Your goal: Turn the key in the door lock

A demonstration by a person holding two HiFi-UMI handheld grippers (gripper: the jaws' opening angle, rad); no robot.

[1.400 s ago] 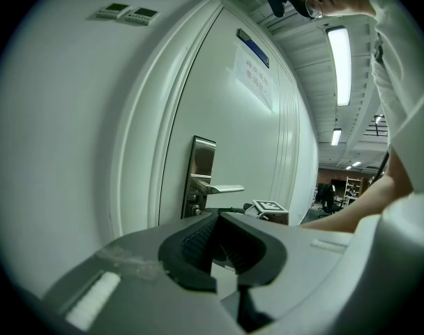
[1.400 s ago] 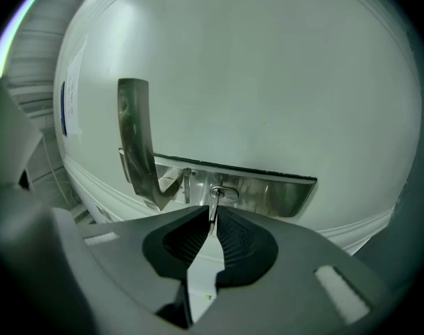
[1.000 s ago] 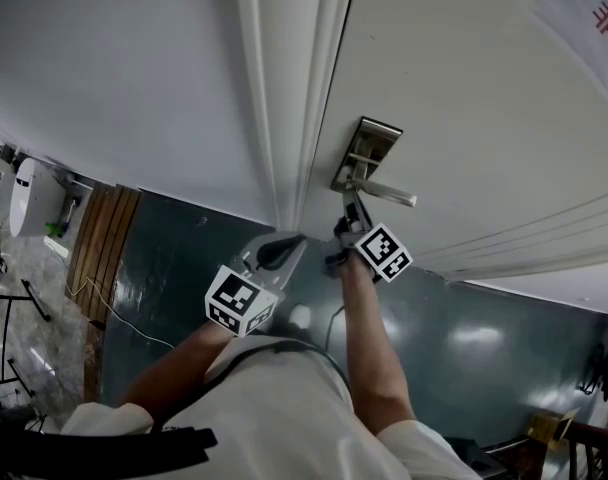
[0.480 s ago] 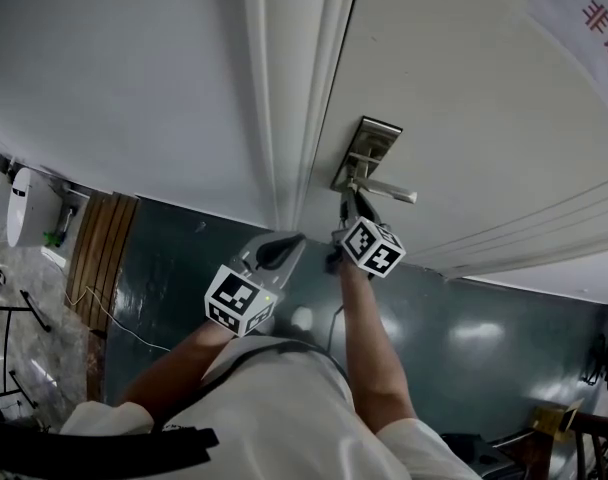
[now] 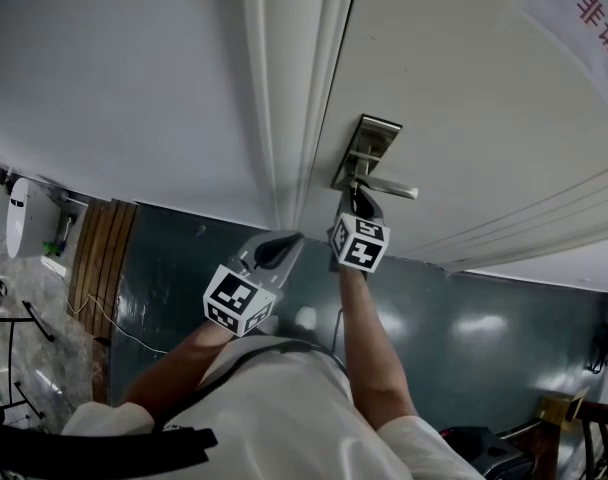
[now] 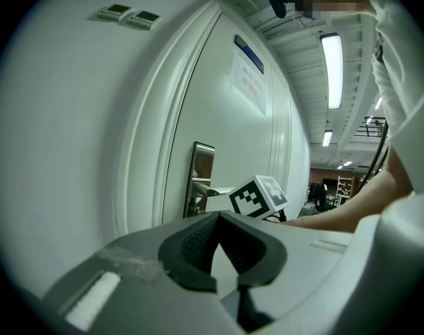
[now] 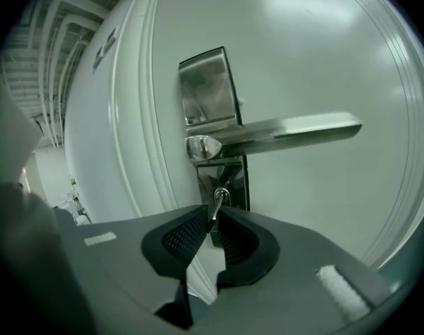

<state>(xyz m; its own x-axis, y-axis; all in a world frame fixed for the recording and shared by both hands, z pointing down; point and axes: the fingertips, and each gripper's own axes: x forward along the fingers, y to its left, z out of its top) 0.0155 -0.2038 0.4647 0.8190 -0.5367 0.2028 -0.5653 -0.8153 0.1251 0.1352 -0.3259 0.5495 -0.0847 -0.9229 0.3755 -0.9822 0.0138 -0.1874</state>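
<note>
**Right gripper (image 7: 213, 215) pinches the key (image 7: 214, 206) in the lock; left gripper (image 6: 215, 220) waits closed and empty**

Seen from overhead, the right gripper reaches to the steel lock plate (image 5: 367, 146) on the white door (image 5: 464, 78). Its tips sit just below the lever handle (image 5: 389, 188), and its marker cube (image 5: 359, 243) is behind them, toward the person. The left gripper is off to its left, its nose aimed at the door frame (image 5: 284, 108) but short of it.

In the left gripper view, the two dark pads meet at their tips with nothing between them. Ahead and slightly right of them is the right gripper's marker cube, with the lock plate just beyond.

In the right gripper view, the jaws are nearly together, with the ribbed pads pressing on either side of the key's flat head. From the pad tips the key runs straight ahead into the keyhole (image 7: 222, 194) at the bottom of the plate, tilted a little from upright. The lever handle lies directly above the jaws and points right.
</note>
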